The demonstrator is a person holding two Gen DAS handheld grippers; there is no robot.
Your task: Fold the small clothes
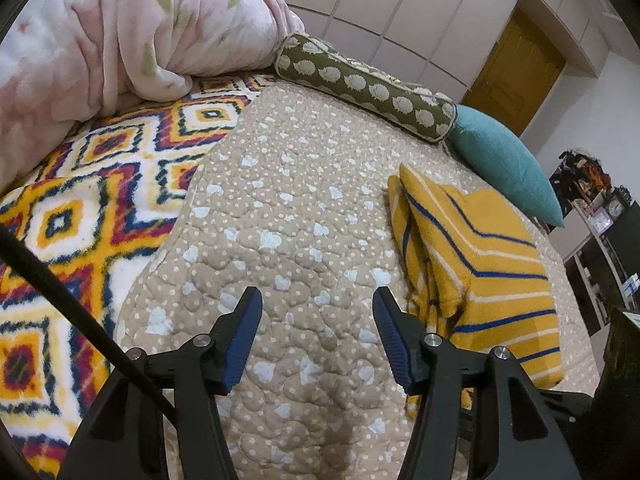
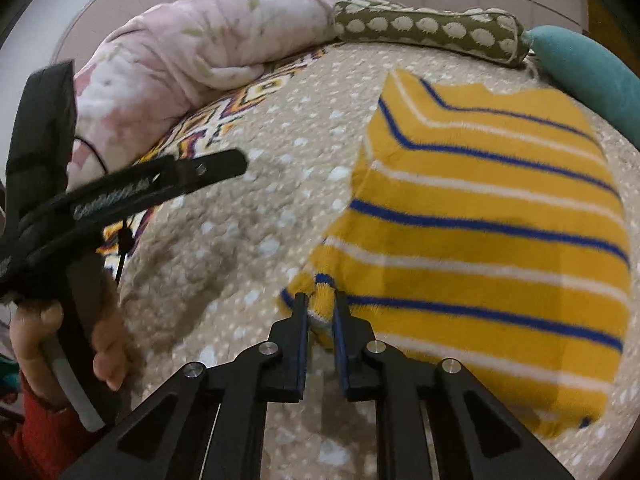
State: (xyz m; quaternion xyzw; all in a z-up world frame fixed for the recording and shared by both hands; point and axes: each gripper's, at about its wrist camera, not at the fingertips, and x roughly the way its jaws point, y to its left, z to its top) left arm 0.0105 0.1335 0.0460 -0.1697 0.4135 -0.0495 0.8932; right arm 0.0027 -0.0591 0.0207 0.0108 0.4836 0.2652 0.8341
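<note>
- While the left gripper (image 1: 316,300) hangs over bare quilt (image 1: 288,208) with its jaws spread and nothing between them, the right gripper (image 2: 321,303) is clamped on the near left corner of the yellow striped top (image 2: 480,216).
- That top is yellow with blue and white stripes. It lies mostly flat on the beige dotted quilt, to the right of the middle of the bed in both views. In the left wrist view its left edge looks bunched or doubled over.
- The right gripper's blue pads (image 2: 339,320) pinch a small fold of the fabric right at the edge.
- Seen from the right wrist camera, the person's left hand (image 2: 60,344), with a red sleeve (image 2: 36,440), grips the handle of the left tool. It's off to the left of the top and not touching it.
- At the head of the bed: a crumpled pink blanket (image 1: 132,32), an olive bolster (image 1: 368,80) with pale spots, and a teal pillow (image 1: 504,160) just beyond the top.
- A bright diamond-pattern blanket (image 1: 80,208) lies under the quilt's left side.
</note>
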